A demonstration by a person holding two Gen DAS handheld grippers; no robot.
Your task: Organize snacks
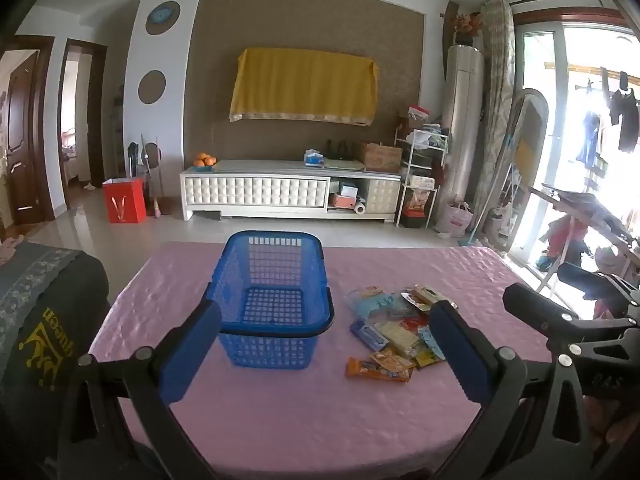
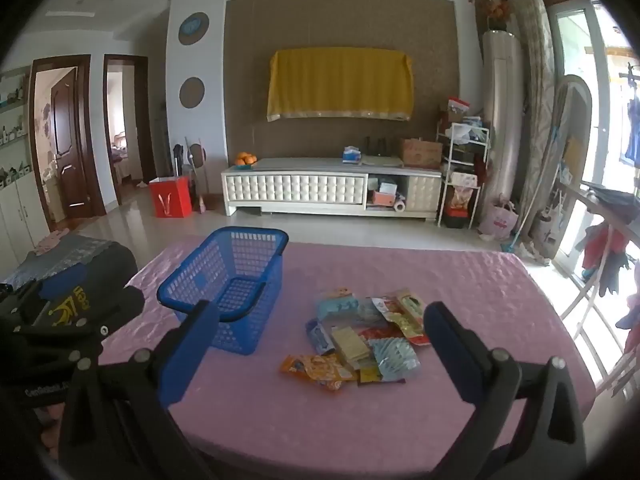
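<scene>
Two grippers, left gripper (image 1: 326, 342) and right gripper (image 2: 320, 344), both spread wide, gripping nothing. One blue basket (image 1: 276, 300) straight ahead of the left, empty. One pile of snack packets (image 2: 360, 338), number unclear from overlap, ahead of the right on one pink tablecloth (image 2: 460, 280).

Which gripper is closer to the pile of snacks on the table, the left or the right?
Right, though only slightly. The right gripper faces the snack pile directly, open. The left gripper faces the blue basket, with the snacks off to its right.
</scene>
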